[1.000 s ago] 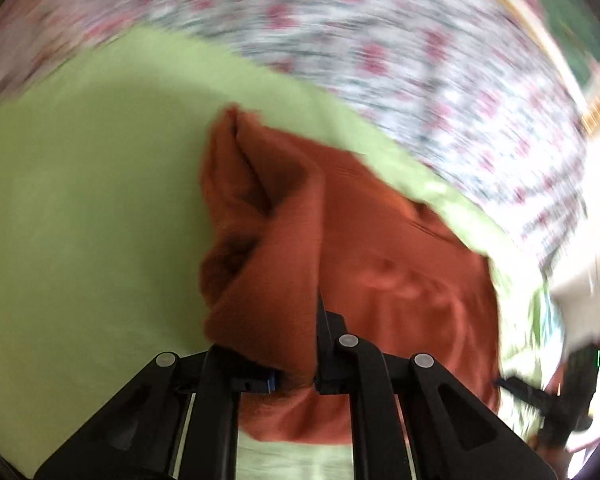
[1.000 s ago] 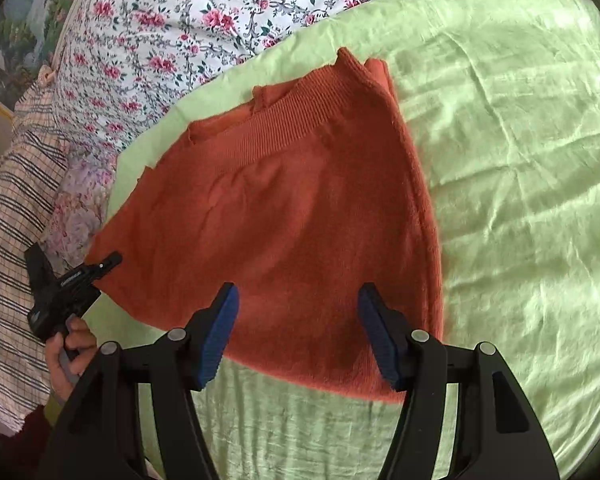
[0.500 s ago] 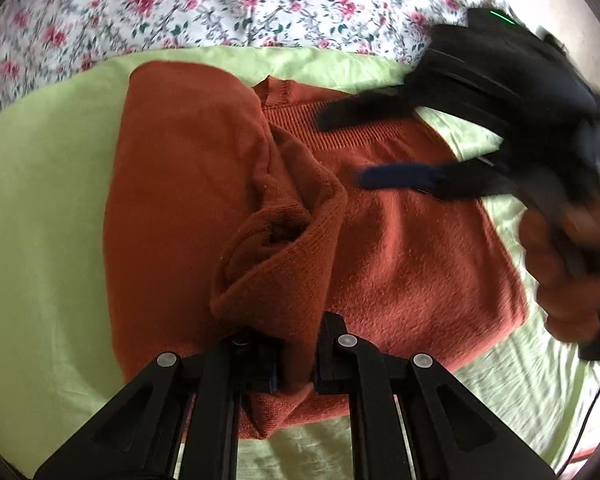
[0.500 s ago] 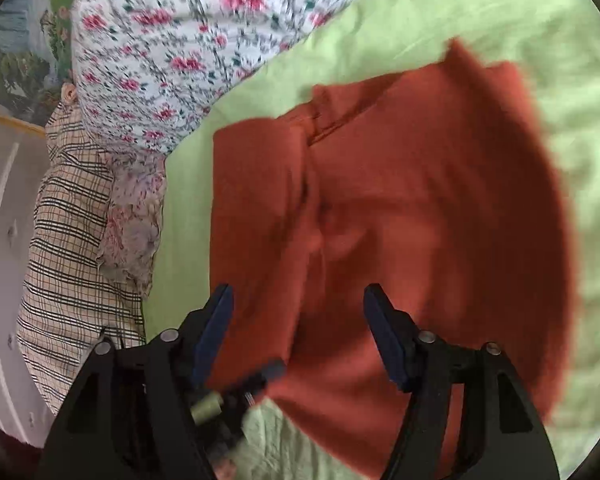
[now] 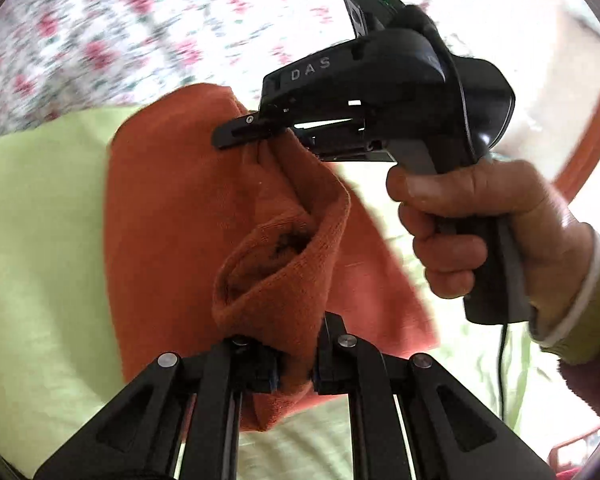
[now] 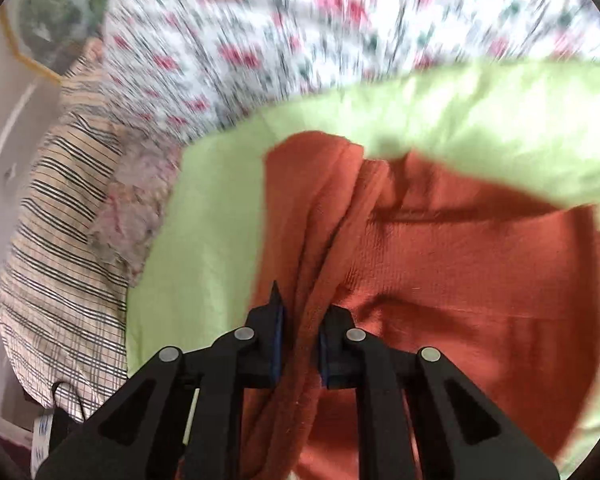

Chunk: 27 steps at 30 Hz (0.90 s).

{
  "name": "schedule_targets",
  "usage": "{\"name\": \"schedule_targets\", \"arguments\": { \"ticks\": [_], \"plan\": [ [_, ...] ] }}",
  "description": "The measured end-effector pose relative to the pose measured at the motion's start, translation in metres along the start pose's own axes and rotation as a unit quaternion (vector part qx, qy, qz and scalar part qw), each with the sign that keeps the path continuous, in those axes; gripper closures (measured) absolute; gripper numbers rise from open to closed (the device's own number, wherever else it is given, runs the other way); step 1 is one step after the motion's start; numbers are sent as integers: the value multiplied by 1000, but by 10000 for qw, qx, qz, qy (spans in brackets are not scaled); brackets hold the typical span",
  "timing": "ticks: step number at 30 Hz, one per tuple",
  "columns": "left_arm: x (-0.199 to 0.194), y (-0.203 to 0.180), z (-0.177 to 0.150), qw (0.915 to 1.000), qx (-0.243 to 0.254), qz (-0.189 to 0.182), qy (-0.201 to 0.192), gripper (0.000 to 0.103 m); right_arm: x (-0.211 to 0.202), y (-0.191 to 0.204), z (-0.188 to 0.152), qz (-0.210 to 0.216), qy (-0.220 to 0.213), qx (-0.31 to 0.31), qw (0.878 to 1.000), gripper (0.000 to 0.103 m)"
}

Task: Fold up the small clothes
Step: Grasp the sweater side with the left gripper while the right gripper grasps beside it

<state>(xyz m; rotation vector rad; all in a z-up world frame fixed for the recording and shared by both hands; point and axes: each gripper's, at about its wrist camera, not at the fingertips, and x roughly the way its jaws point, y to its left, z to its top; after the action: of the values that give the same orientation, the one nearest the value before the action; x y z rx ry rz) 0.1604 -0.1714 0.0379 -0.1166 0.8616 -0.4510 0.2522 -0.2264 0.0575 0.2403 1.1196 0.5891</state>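
Observation:
A rust-orange knitted garment lies on a light green sheet. My left gripper is shut on a bunched fold of the garment and holds it lifted. My right gripper, held by a hand, shows in the left wrist view pinching the same raised fold farther along. In the right wrist view my right gripper is shut on a ridge of the orange garment, which spreads to the right over the green sheet.
A white bedcover with red flowers lies beyond the green sheet. A striped and checked cloth sits at the left. A cable hangs from the right gripper's handle.
My right gripper came in open over the garment and has shut on its raised fold. My left gripper kept its hold and the fold is lifted higher between the two.

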Motion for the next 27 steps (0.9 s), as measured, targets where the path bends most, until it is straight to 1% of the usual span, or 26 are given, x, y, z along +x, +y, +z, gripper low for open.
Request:
{"name": "schedule_targets", "arguments": {
  "ticks": [2, 3, 5, 6, 9, 13, 17, 18, 19, 20, 22, 24, 25, 26, 27],
  "plan": [
    [9, -14, 1, 9997, 124, -175, 64, 94, -27, -9, -2, -98, -161, 10, 9998, 88],
    [18, -24, -1, 9994, 225, -237, 133, 94, -38, -16, -5, -221, -195, 17, 9996, 88],
    [34, -33, -4, 9986, 302, -336, 291, 94, -50, -33, -13, -557, -196, 48, 9982, 88],
    [44, -38, -7, 9978, 297, -424, 408, 94, -53, -45, -18, -672, -177, 162, 9975, 88],
    [61, -44, -13, 9963, 357, -487, 604, 94, -60, -79, -34, -899, -133, 492, 9946, 88],
    [80, -43, -17, 9949, 355, -475, 819, 93, -62, -103, -45, -919, -225, 672, 9932, 88],
    [94, -35, -11, 9937, 296, -555, 930, 90, -54, -116, -52, -1010, -224, 697, 9922, 88],
    [95, -36, -12, 9933, 297, -572, 960, 87, -53, -118, -53, -1028, -243, 685, 9920, 88],
    [95, -36, -12, 9927, 294, -610, 1000, 81, -54, -118, -54, -1039, -251, 680, 9919, 88],
    [96, -37, -8, 9921, 293, -666, 1026, 78, -55, -118, -55, -1064, -253, 689, 9916, 88],
    [92, -33, -6, 9907, 297, -757, 1091, 64, -57, -115, -57, -1170, -261, 682, 9904, 84],
    [83, -26, -5, 9893, 245, -857, 1156, 57, -66, -110, -60, -1356, -309, 613, 9884, 76],
    [75, -19, -5, 9893, 190, -876, 1150, 52, -68, -108, -62, -1426, -328, 597, 9874, 74],
    [68, -14, -5, 9898, 151, -868, 1122, 49, -72, -107, -64, -1511, -353, 579, 9862, 70],
    [60, -6, -4, 9906, 105, -843, 1076, 46, -78, -105, -67, -1642, -389, 572, 9840, 63]
  ]
}}
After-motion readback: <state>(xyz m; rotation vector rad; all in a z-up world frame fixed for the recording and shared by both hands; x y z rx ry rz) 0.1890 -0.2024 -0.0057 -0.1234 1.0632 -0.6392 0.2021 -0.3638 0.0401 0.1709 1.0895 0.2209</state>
